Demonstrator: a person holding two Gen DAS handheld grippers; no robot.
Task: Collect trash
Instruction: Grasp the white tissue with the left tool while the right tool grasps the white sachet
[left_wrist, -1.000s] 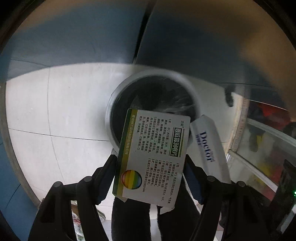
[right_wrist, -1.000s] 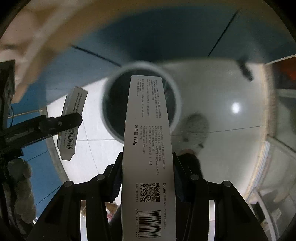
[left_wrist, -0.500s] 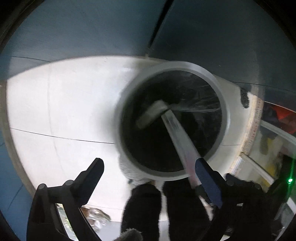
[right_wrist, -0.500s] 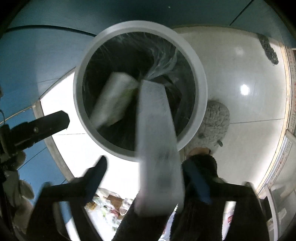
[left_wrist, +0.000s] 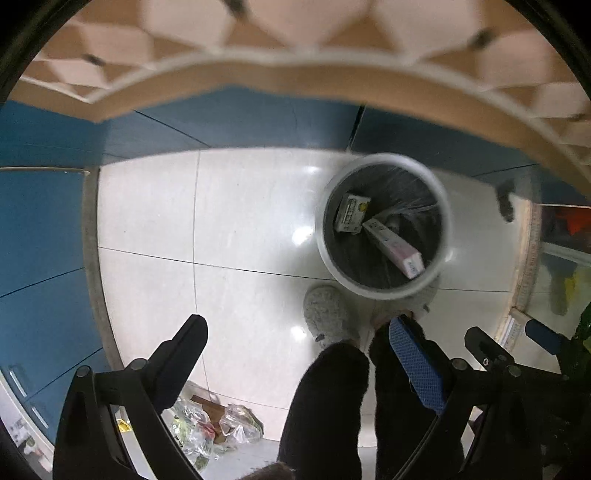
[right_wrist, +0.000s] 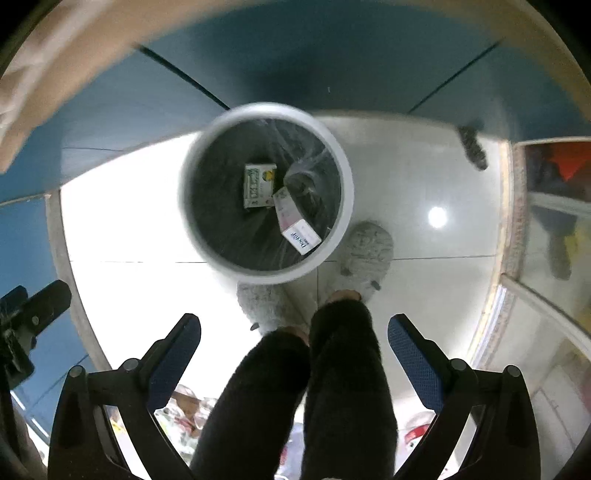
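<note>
Both grippers' fingers (left_wrist: 417, 369) wide apart — empty.

Two boxes in the bin

A round white waste bin (left_wrist: 384, 293) stands on pale floor tiles, lined with a dark bag. Inside lie two cartons. A small white medicine box (left_wrist: 351, 213) with a green edge and a yellow spot rests flat at the bottom, toward the bin's left and far side. A long white toothpaste box (left_wrist: 393, 246) leans tilted beside it on the right, its far end low next to the small box and its printed near end up against the near wall
</note>
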